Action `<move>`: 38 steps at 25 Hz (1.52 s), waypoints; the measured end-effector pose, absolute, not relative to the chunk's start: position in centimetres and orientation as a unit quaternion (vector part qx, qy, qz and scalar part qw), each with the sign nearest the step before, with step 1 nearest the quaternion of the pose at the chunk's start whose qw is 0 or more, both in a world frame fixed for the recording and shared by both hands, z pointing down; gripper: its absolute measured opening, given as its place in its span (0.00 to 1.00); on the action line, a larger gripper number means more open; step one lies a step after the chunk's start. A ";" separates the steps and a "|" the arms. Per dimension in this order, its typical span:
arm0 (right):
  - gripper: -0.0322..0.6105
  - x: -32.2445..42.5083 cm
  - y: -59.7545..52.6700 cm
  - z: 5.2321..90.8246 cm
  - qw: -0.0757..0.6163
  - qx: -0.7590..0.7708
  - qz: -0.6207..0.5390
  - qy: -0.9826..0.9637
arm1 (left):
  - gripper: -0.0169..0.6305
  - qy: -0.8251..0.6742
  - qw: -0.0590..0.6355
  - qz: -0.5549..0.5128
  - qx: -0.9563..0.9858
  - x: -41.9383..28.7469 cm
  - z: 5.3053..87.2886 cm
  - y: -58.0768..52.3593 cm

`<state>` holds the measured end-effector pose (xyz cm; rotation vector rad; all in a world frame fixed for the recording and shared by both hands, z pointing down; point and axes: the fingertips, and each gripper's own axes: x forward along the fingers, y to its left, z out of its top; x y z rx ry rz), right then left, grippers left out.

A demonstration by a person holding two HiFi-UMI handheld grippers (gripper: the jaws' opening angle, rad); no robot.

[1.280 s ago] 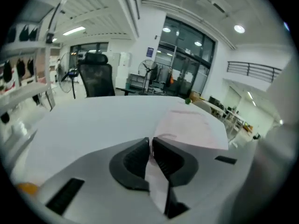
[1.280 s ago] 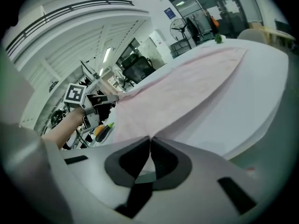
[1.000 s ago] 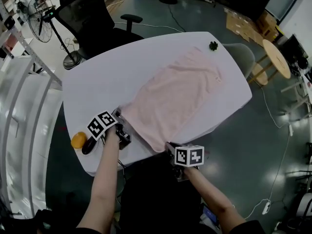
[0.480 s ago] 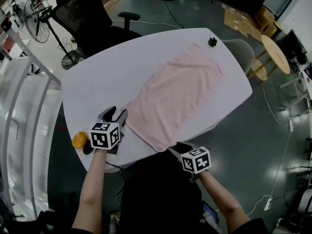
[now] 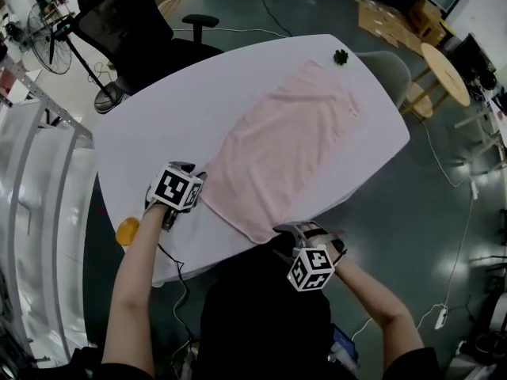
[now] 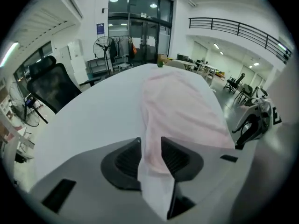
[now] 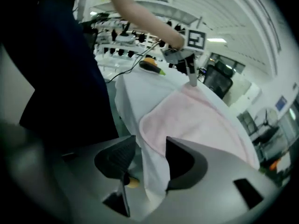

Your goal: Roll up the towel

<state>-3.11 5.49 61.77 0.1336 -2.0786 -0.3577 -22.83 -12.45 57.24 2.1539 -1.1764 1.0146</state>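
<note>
A pale pink towel (image 5: 289, 145) lies spread flat along the white table (image 5: 166, 125), reaching from the near edge to the far end. My left gripper (image 5: 196, 182) is at the towel's near-left corner. In the left gripper view its jaws (image 6: 150, 146) stand open, having just been closing a little, and the towel (image 6: 180, 106) shows in the gap without being pinched. My right gripper (image 5: 289, 236) hangs off the table's near edge by the towel's near-right corner. Its jaws (image 7: 152, 148) are open and have just been opening, with the towel's corner (image 7: 196, 120) and the table's edge beyond them.
An orange object (image 5: 127, 230) lies at the table's near-left edge. A small dark green thing (image 5: 341, 56) sits at the far end. A black office chair (image 5: 131, 26) stands behind the table, a grey chair (image 5: 392, 74) and a round wooden table (image 5: 444, 74) at the right.
Both grippers have rolled over, so their marker cubes face differently, and both have gone from shut at the towel's near corners to open. The right one has drawn back towards the person.
</note>
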 end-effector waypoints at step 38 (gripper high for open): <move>0.09 -4.7 3.9 57.7 0.371 0.159 0.037 -0.914 | 0.06 -0.461 0.467 0.212 0.724 -27.8 58.0 -15.1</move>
